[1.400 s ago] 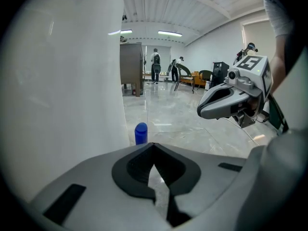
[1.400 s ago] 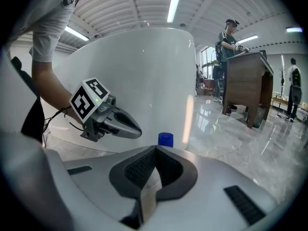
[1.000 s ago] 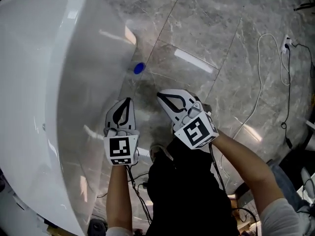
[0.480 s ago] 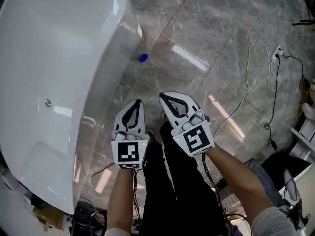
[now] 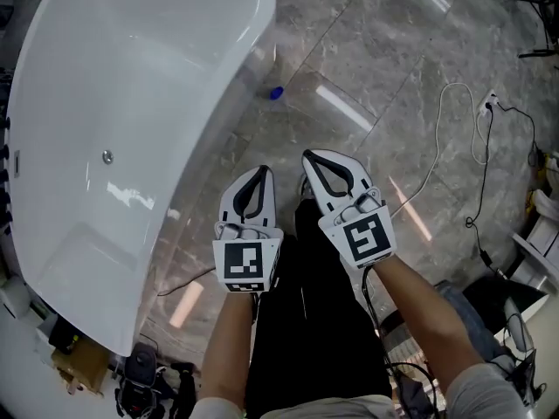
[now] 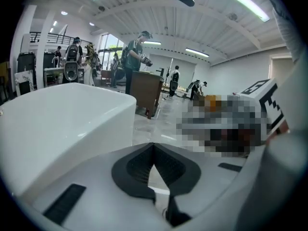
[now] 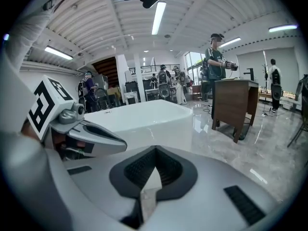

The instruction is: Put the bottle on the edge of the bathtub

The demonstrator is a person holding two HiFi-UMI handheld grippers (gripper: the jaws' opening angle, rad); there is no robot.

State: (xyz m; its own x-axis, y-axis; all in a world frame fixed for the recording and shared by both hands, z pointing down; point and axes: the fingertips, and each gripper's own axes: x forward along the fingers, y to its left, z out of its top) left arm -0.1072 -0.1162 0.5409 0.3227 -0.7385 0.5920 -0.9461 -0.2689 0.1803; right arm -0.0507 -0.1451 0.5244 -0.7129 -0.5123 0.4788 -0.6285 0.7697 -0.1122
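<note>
The white bathtub (image 5: 131, 129) fills the left of the head view, its rim (image 5: 229, 85) curving toward the floor. A small blue-topped bottle (image 5: 275, 92) lies on the grey marble floor just beside the tub's far end; its body is hard to make out. My left gripper (image 5: 261, 172) and right gripper (image 5: 312, 156) hang side by side above the person's dark trousers, well short of the bottle. Both are shut with nothing between the jaws. The left gripper view shows the tub (image 6: 62, 114) at left, the right gripper view shows the tub (image 7: 144, 117) ahead and the left gripper (image 7: 82, 129).
A white cable (image 5: 441, 138) runs over the floor to a socket (image 5: 491, 101) at right. Cables and gear (image 5: 140, 378) lie by the tub's near end. A brown wooden cabinet (image 7: 236, 105) and several people stand farther off in the room.
The head view has swung so that more of the tub's inside shows, and the bottle sits higher in the picture. Both grippers stay shut, side by side.
</note>
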